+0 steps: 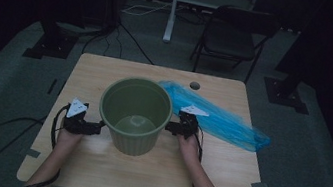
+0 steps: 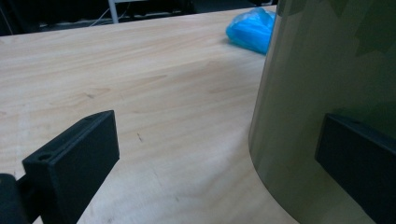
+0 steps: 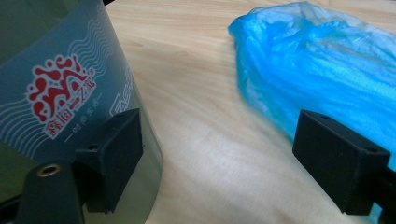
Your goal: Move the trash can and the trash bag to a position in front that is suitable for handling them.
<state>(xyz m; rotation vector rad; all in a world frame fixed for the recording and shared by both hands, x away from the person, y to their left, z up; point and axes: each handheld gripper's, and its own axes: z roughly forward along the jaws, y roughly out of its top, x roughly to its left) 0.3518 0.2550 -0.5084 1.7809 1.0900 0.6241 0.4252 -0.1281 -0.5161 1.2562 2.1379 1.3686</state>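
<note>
Tabletop (image 1: 91,172): light wood, carried everything. Green bin (image 1: 135,115) stood upright, open top up, directly between the two grippers, flanked on both sides. Blue plastic bag (image 1: 223,123) lay flat and crumpled beyond and outboard of the right gripper (image 1: 177,127), stretching away from the bin.

Left gripper (image 1: 97,125): jaws wide apart, held nothing. In the left gripper view the bin (image 2: 322,93) wall sat against the right-hand jaw, at or very close to contact; the left-hand jaw stood clear over bare tabletop (image 2: 140,84). Bag (image 2: 250,30) visible far ahead past the bin.

Right gripper: jaws also wide open, nothing clamped. In the right gripper view the bin (image 3: 60,84), with its red-and-white printed label (image 3: 60,93), was right at the left-hand jaw; can't tell if it touched. The right-hand jaw sat just in front of the bag (image 3: 322,74), bare tabletop (image 3: 205,140) between the jaws.
</note>
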